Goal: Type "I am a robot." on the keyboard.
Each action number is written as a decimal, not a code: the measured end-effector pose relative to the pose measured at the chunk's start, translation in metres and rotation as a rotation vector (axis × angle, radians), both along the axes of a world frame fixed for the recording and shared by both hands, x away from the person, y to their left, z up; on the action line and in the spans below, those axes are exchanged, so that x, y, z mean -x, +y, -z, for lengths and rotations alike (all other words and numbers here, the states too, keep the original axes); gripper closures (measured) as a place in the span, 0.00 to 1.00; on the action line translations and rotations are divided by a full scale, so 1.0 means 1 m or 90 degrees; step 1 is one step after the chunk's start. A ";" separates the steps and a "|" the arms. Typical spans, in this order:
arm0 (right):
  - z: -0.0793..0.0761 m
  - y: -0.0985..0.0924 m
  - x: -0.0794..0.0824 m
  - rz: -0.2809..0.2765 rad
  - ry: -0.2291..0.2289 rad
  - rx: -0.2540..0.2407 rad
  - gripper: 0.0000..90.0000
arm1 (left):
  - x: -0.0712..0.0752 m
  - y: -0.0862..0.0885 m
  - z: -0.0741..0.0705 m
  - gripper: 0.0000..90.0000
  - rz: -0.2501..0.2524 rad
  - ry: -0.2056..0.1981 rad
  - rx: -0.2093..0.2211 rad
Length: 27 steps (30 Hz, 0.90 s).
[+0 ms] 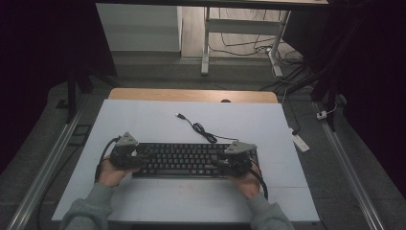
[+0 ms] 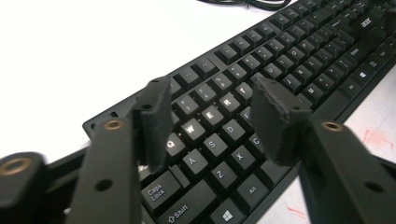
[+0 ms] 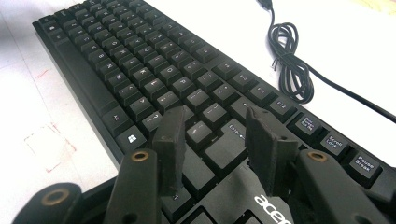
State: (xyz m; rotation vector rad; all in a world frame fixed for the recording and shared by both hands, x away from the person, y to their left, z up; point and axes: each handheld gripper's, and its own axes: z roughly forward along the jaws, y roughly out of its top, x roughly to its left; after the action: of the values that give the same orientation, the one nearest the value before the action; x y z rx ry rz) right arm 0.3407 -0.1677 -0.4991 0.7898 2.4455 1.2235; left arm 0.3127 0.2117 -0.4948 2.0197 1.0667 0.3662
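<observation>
Keyboard (image 1: 191, 160) lies across the near middle of the table (image 1: 143, 120). Left gripper (image 1: 139, 154) sits over its left end, right gripper (image 1: 221, 160) over its right end. Behind the keyboard, its coiled cable (image 1: 203, 131) runs back and left to a USB plug (image 1: 179, 116).

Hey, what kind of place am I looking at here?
Probably a lab or workshop set up for recording, not a home desk: a white table holding just a keyboard, loose cables on the floor, and metal rails alongside the table.
</observation>
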 end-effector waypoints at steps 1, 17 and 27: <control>0.000 0.000 0.000 0.000 0.000 0.000 0.64 | 0.000 0.000 0.000 0.63 -0.001 0.000 -0.001; 0.002 0.001 -0.001 0.001 0.003 0.001 0.64 | -0.004 0.003 0.010 0.99 0.002 0.034 -0.023; 0.001 0.000 -0.001 0.003 0.001 0.004 0.64 | -0.004 -0.002 0.021 0.99 0.018 0.063 -0.060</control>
State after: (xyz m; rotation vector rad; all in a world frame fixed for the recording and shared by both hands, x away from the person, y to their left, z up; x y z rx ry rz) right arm 0.3414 -0.1677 -0.5005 0.7952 2.4465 1.2130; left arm 0.3168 0.2097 -0.5158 2.1531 1.0972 0.3099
